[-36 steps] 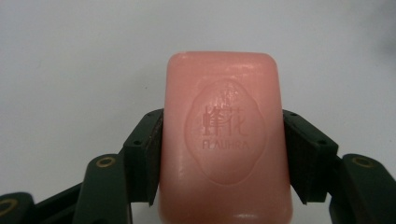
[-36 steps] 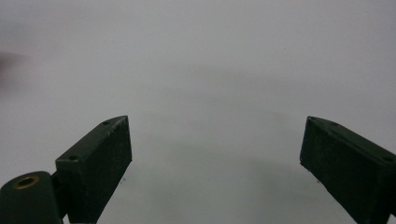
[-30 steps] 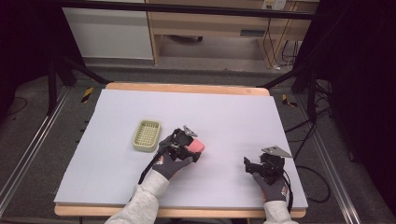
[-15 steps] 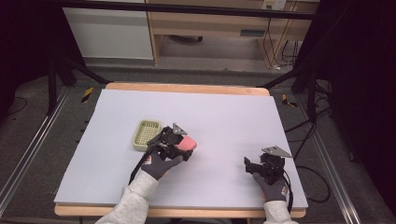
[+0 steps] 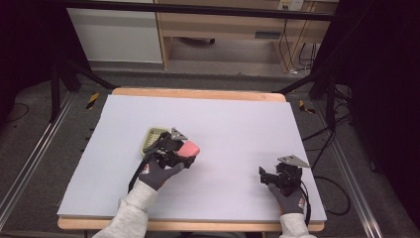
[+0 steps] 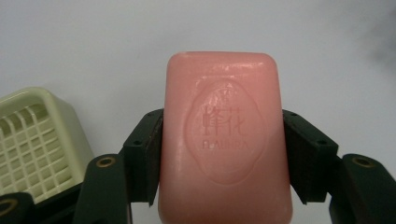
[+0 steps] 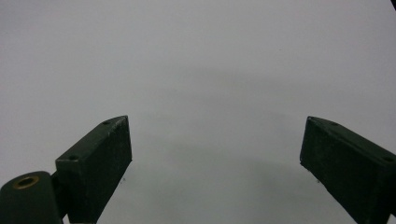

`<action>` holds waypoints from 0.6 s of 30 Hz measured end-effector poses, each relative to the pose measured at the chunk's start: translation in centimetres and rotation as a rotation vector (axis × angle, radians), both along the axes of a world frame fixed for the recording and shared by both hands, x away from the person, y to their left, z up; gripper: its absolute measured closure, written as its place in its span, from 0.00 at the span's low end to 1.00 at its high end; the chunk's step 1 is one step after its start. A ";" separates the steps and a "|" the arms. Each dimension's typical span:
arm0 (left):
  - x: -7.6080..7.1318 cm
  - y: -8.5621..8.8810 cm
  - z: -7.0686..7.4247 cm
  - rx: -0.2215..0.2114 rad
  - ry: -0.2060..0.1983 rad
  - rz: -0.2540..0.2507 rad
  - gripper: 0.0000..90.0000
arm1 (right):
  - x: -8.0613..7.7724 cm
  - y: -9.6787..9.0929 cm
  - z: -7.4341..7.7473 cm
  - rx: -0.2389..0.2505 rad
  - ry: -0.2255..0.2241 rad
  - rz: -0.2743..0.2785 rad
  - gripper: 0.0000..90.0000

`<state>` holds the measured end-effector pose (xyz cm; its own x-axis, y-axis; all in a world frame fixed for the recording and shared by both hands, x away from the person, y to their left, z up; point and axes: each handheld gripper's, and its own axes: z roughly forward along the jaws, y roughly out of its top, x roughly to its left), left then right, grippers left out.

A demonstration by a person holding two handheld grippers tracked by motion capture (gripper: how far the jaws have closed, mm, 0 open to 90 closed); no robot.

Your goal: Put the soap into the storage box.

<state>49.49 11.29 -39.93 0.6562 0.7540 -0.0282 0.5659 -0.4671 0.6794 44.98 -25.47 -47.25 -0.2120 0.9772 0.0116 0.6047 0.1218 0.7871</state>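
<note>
Left gripper view: the left claw point(image 6: 224, 158) is clamped on the long sides of a pink soap bar point(image 6: 225, 135), lifted over the white table point(image 6: 93, 42). A pale green slatted soap dish point(image 6: 32, 140) sits just beside it, at the view's left. High view: the right claw point(image 5: 270, 174), jaws spread wide and empty, rests well apart.
</note>
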 end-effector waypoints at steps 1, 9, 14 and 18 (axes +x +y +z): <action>0.0 0.2 0.1 0.002 0.001 -0.001 0.42 | 0.0 0.0 0.0 0.001 0.000 0.000 0.10; -0.3 1.9 0.8 -0.018 -0.016 0.020 0.41 | 0.0 0.0 0.0 0.000 -0.001 -0.001 0.10; -0.2 2.9 0.8 -0.023 -0.023 0.045 0.42 | 0.0 0.0 0.0 0.002 0.001 -0.002 0.10; 0.1 4.0 1.0 -0.016 -0.029 0.074 0.42 | 0.0 0.0 0.0 0.002 0.001 -0.002 0.10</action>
<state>49.57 15.31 -38.88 0.5997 0.7999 -0.0222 0.5781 -0.4139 0.7032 44.98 -25.51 -47.27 -0.2101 0.9776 0.0133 0.6057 0.1194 0.7867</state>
